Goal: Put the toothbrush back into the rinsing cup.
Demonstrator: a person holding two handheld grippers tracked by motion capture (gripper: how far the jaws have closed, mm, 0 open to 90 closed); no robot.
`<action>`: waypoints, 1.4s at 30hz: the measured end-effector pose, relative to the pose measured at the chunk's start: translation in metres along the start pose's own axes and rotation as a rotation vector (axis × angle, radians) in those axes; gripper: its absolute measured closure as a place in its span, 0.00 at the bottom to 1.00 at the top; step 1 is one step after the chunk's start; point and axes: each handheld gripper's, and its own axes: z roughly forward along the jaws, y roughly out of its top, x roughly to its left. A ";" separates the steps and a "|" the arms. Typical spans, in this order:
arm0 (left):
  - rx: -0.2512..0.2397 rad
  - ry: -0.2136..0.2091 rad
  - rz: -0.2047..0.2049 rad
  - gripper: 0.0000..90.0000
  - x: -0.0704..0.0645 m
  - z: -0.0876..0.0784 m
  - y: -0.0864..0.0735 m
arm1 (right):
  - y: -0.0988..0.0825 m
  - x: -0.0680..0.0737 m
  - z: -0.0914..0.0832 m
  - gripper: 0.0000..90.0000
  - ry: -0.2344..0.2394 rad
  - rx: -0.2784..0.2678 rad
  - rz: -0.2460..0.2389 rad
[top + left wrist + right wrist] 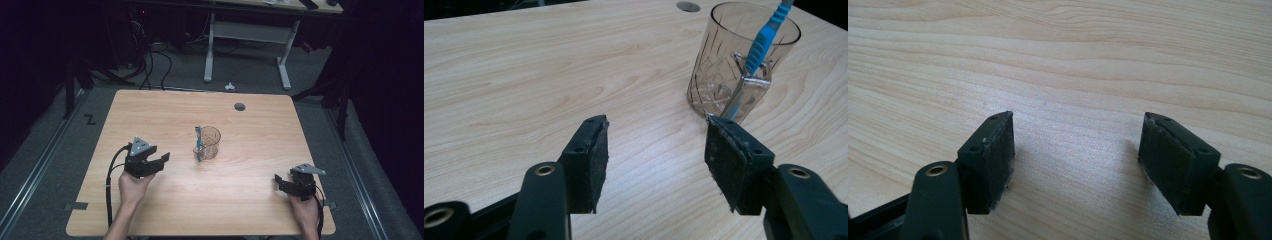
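A clear cut-glass tumbler (208,141) stands upright near the middle of the wooden table (250,125), with a blue-handled toothbrush (198,142) leaning inside it. In the left gripper view the tumbler (724,85) and toothbrush (760,44) sit ahead and to the right of the jaws. My left gripper (161,162) (656,155) is open, empty, to the left of the glass and apart from it. My right gripper (279,181) (1075,152) rests low at the table's front right, open over bare wood.
A round grey grommet (240,106) (688,6) is set in the table's far side. Behind the table stands a white desk frame (247,45) with cables on the floor. Black cables trail from both grippers toward the front edge.
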 end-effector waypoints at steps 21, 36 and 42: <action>0.035 0.025 -0.054 0.49 0.012 -0.001 -0.021 | 0.000 0.000 0.000 0.34 -0.001 0.000 0.000; 0.083 0.054 -0.070 0.49 0.022 0.005 -0.033 | 0.000 0.000 0.000 0.34 -0.001 0.000 -0.001; 0.102 0.074 -0.083 0.49 0.028 0.006 -0.039 | 0.000 0.000 0.000 0.34 0.000 0.000 0.000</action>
